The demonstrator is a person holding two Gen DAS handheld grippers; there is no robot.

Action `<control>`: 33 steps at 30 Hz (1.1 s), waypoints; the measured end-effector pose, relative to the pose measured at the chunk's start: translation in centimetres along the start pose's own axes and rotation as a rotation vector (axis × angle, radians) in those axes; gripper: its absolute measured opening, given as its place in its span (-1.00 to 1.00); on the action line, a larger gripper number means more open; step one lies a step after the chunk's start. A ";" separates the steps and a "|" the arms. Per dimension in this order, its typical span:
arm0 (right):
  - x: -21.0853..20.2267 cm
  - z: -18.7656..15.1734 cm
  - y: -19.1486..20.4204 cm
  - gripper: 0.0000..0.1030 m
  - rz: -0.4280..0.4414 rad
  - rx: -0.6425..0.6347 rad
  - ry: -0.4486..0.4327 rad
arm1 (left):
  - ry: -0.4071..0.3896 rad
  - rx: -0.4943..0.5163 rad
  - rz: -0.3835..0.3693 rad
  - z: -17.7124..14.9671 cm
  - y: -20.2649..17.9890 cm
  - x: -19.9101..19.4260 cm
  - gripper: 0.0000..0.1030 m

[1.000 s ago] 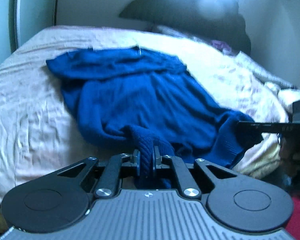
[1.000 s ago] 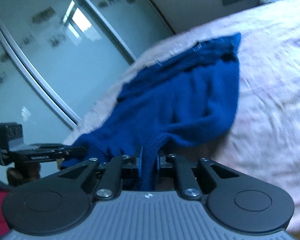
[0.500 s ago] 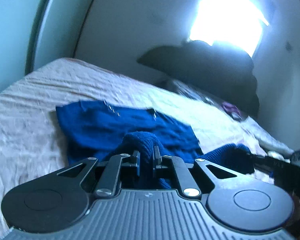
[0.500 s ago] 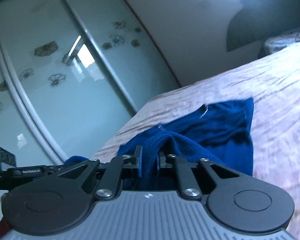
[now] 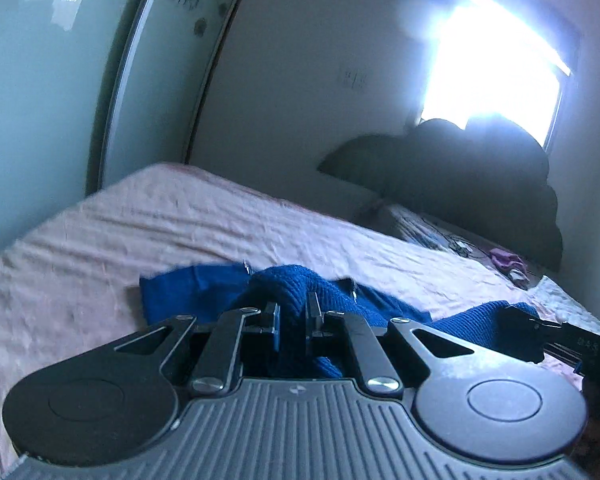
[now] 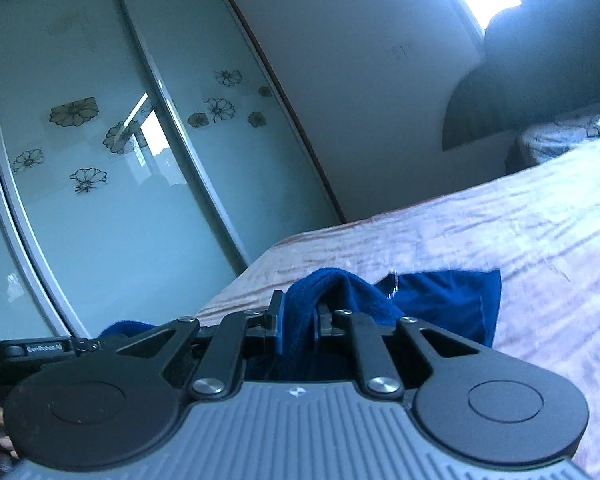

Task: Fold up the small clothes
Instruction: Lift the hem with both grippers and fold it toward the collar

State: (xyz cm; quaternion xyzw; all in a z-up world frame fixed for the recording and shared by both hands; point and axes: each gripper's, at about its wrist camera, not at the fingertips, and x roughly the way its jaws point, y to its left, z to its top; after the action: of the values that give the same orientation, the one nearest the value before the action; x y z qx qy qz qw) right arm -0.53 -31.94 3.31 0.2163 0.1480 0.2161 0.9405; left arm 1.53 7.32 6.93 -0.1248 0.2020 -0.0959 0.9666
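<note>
A dark blue knit sweater [image 5: 188, 296] lies on the pink bedsheet [image 5: 100, 240]. My left gripper [image 5: 294, 312] is shut on a fold of its near hem, lifted over the rest of the garment. My right gripper [image 6: 298, 316] is shut on another part of the same hem; the sweater's far part [image 6: 448, 300] lies flat beyond it. The right gripper also shows at the right edge of the left wrist view [image 5: 540, 336], holding blue cloth. The left gripper shows at the left edge of the right wrist view [image 6: 60, 348].
A sliding wardrobe with frosted glass doors [image 6: 120, 160] stands along the bed's left side. A dark pile [image 5: 480, 184] and small items [image 5: 504, 260] sit at the head of the bed under a bright window [image 5: 492, 68].
Both grippers have lifted the sweater's near hem and carried it forward over the garment. Much less of the sweater shows ahead now, and both cameras have tilted upward.
</note>
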 end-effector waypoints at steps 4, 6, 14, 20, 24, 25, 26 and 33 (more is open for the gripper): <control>3.0 1.3 -1.5 -0.75 -0.003 0.024 -0.003 | 0.016 0.024 0.020 1.7 -0.1 3.3 -0.79; 4.8 1.8 -2.5 -0.75 -0.011 0.039 0.002 | 0.036 0.037 0.029 2.4 -0.1 5.5 -0.79; 11.8 2.6 -6.7 -0.75 -0.059 0.093 0.053 | 0.143 0.029 0.069 3.6 1.1 14.4 -0.79; 17.4 2.4 -9.8 -0.75 -0.119 0.119 0.123 | 0.266 -0.012 0.146 2.9 3.0 21.4 -0.46; 20.5 1.5 -12.6 -0.70 -0.175 0.208 0.227 | 0.323 -0.135 0.169 2.4 5.5 23.3 -0.45; 20.7 1.3 -13.0 -0.68 -0.181 0.224 0.240 | 0.321 -0.154 0.162 2.4 5.9 23.1 -0.41; 20.7 1.3 -13.1 -0.60 -0.178 0.224 0.246 | 0.316 -0.165 0.157 2.4 6.2 23.1 -0.36; 21.7 2.3 -15.4 0.70 -0.039 0.381 0.276 | 0.332 -0.342 0.098 3.6 8.8 23.4 0.11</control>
State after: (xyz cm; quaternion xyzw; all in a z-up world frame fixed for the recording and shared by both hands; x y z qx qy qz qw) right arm 24.30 -35.04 -5.93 0.3556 0.3175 0.1934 0.8575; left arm 25.28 10.86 -0.93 -0.2593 0.3772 -0.0325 0.8885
